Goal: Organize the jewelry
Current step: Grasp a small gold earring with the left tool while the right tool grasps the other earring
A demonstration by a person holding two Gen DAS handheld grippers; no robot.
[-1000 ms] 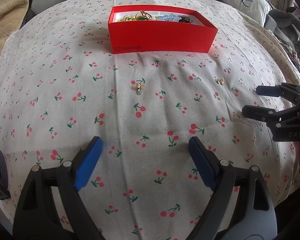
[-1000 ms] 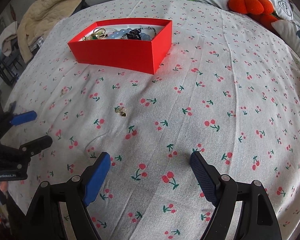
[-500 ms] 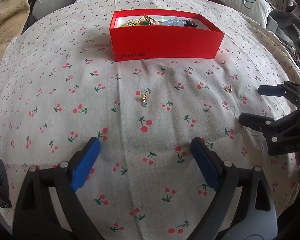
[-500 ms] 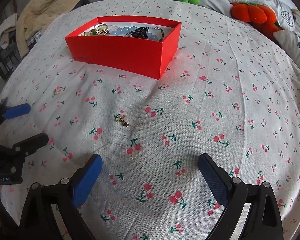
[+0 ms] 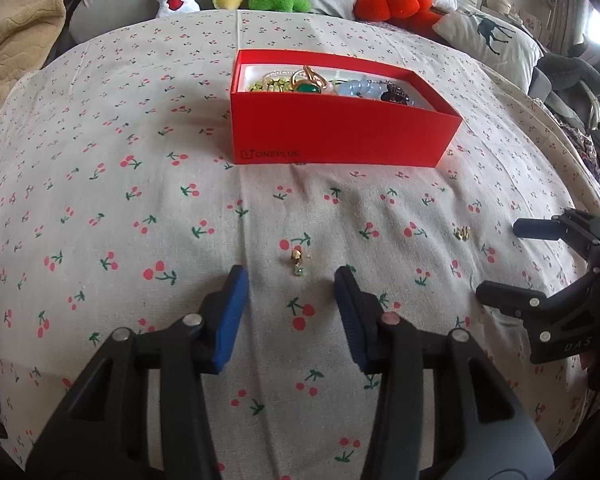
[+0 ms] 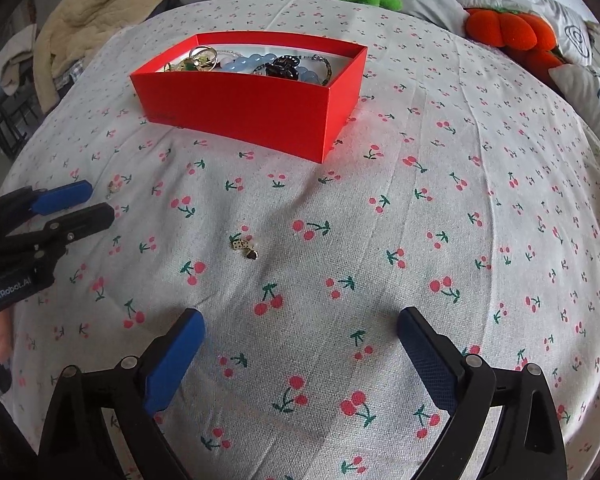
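Hovering over the cherry-print cloth (image 5: 140,184): left hand-held gripper (image 5: 291,280), jaws just narrowed yet apart, small gold drop earring (image 5: 297,261) between its tips, untouched. Right hand-held gripper (image 6: 300,334) spread wide, empty. Red cardboard box (image 5: 340,136) beyond.

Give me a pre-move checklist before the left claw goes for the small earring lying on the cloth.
1. Left claw lined up on the gold and green earring: ok.
2. Jaws have just been closing, pads not yet on it: ok.
3. Fingertips down at cloth level: cannot tell.
4. Right claw wide open, empty, clear of the left: ok.
5. Red box open, holding jewelry: ok.
6. Second earring on the cloth, not boxed: not ok.
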